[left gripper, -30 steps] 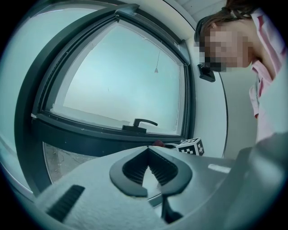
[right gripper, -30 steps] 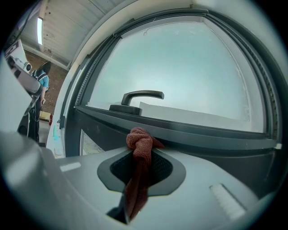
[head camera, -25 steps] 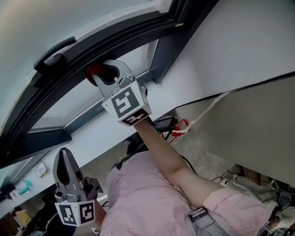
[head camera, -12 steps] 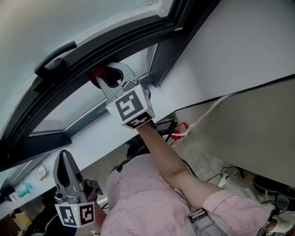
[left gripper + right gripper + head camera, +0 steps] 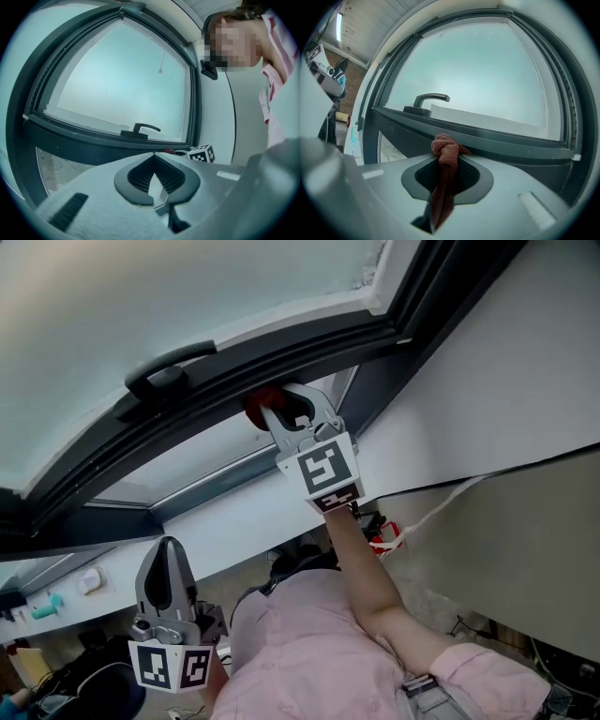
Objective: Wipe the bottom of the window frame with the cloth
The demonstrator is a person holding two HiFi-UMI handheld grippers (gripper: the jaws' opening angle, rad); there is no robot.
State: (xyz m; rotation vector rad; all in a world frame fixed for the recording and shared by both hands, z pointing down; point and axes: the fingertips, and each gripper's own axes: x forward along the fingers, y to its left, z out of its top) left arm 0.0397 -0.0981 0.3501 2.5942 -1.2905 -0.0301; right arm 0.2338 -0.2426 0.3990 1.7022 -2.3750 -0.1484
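The dark window frame [image 5: 234, 362] crosses the head view from 8 o'clock to 1 o'clock, with pale glass above it. A white wall [image 5: 506, 381] fills the 3 o'clock side. The person's pink shirt [image 5: 309, 652] lies at 6 o'clock, with one arm reaching up toward the frame. The right gripper [image 5: 277, 411] sits just above centre, its tips at the frame's bottom rail. In the right gripper view its jaws pinch the red cloth [image 5: 444, 146]. The cloth's knotted end rests against the rail and the rest hangs down between the pads toward 6 o'clock. The left gripper [image 5: 169, 545] is held low at 7 o'clock, well apart from the frame, its jaws pressed together on nothing. The window handle [image 5: 169, 371] sits on the frame at 10 o'clock from the cloth.
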